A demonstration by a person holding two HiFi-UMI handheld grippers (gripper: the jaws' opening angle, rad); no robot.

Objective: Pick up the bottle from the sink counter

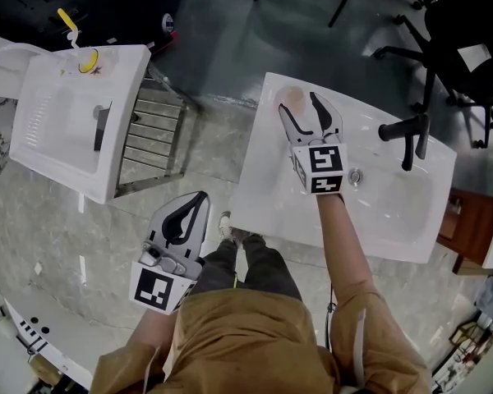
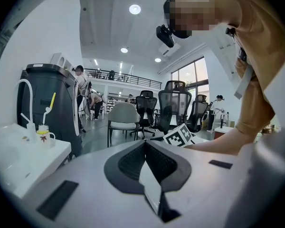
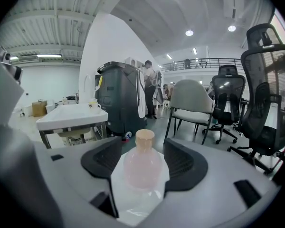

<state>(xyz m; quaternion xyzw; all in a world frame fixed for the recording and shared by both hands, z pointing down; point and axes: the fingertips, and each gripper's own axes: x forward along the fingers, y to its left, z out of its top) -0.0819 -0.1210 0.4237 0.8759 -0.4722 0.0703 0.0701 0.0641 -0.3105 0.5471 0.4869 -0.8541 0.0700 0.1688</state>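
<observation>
Nearest the person's body, the left gripper (image 2: pixel 144 144) hangs over the floor with its jaws pressed together and nothing in them. Further out, the right gripper (image 3: pixel 142 148) reaches over the white sink counter (image 1: pixel 267 187) with its jaws spread wide. The pale pink bottle (image 3: pixel 143 167) stands upright between them, not clamped, at the counter's far left corner, well apart from the black faucet (image 1: pixel 407 134).

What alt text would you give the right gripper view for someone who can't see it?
A pale pink bottle stands upright on a white counter between the open jaws of the right gripper. Behind it are a grey chair, black office chairs and a dark bin.
</observation>
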